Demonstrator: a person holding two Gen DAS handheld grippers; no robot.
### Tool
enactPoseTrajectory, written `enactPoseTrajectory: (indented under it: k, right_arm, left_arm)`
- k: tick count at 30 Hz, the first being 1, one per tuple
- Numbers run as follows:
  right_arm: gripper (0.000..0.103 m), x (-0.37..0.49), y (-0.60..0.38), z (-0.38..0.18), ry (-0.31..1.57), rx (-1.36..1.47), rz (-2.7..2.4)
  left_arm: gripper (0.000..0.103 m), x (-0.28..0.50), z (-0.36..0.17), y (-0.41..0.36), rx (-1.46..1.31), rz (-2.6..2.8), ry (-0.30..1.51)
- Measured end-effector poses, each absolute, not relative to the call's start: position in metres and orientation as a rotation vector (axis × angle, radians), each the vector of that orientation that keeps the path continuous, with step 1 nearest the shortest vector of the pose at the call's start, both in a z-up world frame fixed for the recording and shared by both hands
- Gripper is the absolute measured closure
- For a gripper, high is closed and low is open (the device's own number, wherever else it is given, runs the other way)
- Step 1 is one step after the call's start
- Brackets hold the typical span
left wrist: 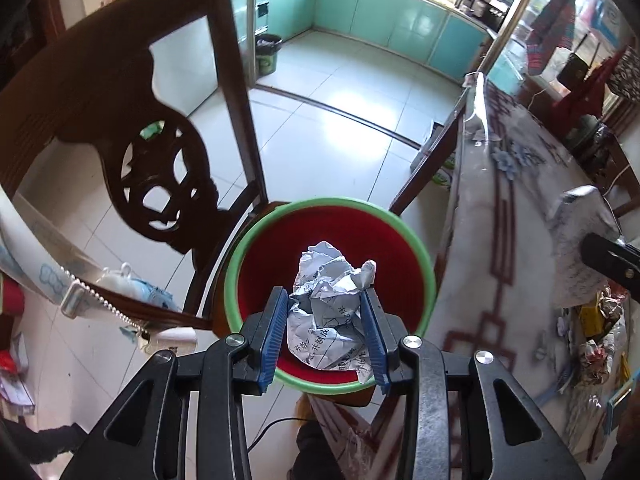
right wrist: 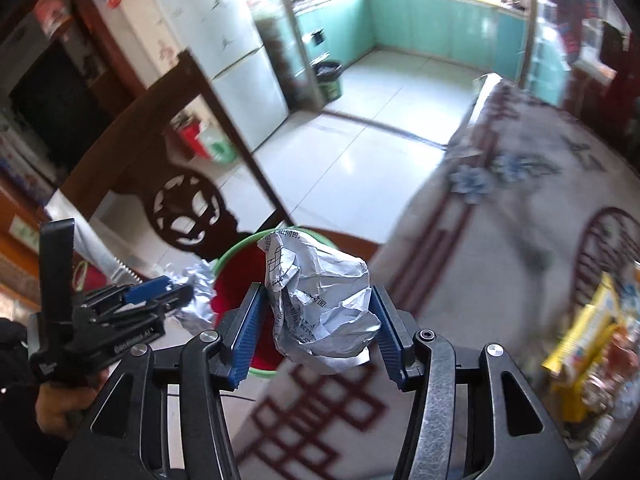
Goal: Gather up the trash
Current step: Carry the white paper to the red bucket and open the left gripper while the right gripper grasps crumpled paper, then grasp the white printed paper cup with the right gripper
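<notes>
In the left wrist view, the left gripper (left wrist: 326, 332) clamps a crumpled paper ball (left wrist: 330, 316) between its blue pads (left wrist: 274, 336), both of which press on it. The sheet is white and printed with black Chinese characters and ruled lines; the creases break up the text, so only scattered characters can be made out. The ball hangs directly over the mouth of a red bin (left wrist: 404, 276) with a green rim, which stands on the tiled floor at about 6 o'clock of a dark carved wooden chair (left wrist: 132, 128). At 3 o'clock of the bin runs the edge of a table (left wrist: 520, 208) under a patterned cloth.

In the right wrist view, the right gripper (right wrist: 316, 328) carries a second crumpled paper ball (right wrist: 320, 308), also printed with Chinese text and a grid. The ball fills the gap between the blue pads and touches both, though the right pad's contact looks light. This ball sits at about 3 o'clock of the red bin (right wrist: 236, 280), over its rim and the table edge.

The left gripper (right wrist: 176, 296) shows at 9 o'clock, its body bearing small white lettering too blurred to read. On the table at 3 o'clock lies a heap of wrappers (right wrist: 588, 332), a yellow packet among them, its print illegible.
</notes>
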State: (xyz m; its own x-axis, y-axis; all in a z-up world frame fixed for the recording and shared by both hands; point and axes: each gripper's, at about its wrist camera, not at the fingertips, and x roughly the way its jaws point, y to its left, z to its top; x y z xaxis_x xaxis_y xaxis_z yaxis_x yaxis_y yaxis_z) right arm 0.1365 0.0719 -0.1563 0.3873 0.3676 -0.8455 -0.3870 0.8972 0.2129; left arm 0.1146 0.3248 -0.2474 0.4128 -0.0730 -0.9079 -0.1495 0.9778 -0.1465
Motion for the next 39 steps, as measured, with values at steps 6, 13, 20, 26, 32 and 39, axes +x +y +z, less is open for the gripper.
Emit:
enactPoseTrajectory:
  k: [6, 13, 20, 26, 32, 39]
  right_arm:
    - [0.050, 0.148, 0.102, -0.180, 1.126, -0.050, 0.510]
    - [0.037, 0.162, 0.111, -0.194, 1.157, -0.058, 0.501]
    - [0.019, 0.169, 0.106, -0.192, 1.139, -0.061, 0.446]
    - [0.018, 0.161, 0.089, -0.180, 1.121, -0.061, 0.413]
    - [0.016, 0.143, 0.068, -0.162, 1.083, -0.074, 0.373]
    - [0.012, 0.122, 0.033, -0.153, 1.068, -0.078, 0.314]
  left_arm:
    - [0.068, 0.118, -0.265, 0.337, -0.233, 0.057, 1.182]
    - [0.068, 0.129, -0.278, 0.344, -0.237, 0.061, 1.211]
    - [0.057, 0.144, -0.282, 0.344, -0.233, 0.072, 1.212]
    - [0.037, 0.152, -0.283, 0.343, -0.238, 0.099, 1.212]
    - [0.037, 0.152, -0.281, 0.333, -0.235, 0.093, 1.213]
    - [0.037, 0.146, -0.271, 0.311, -0.238, 0.078, 1.197]
